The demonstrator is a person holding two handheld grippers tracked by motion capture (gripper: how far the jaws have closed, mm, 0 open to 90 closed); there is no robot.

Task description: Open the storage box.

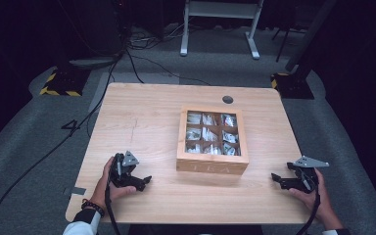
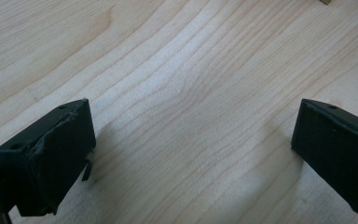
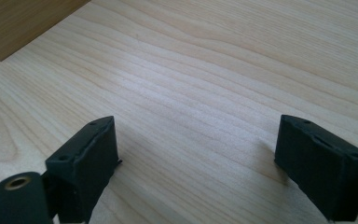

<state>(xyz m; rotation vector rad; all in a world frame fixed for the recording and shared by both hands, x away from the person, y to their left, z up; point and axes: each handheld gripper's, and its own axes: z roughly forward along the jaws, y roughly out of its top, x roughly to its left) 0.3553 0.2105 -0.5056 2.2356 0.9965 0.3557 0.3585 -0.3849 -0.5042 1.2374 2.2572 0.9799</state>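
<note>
Box sitting right of centre on tabletop, glass lid closed, packets showing in nine compartments. Left claw resting low on tabletop near front edge, left of box, jaws gaping wide, gripping nothing. Right claw hovering right of box, pointing toward it, jaws likewise spread wide, holding nothing. Both claws lying apart from box.

Faint letters are showing on the front wall of the wooden box, looking like "TEA" but too small to be sure. A mark resembling the number 4 is showing on the floor left of the tabletop. Nothing readable is appearing in the two gripper views.
</note>
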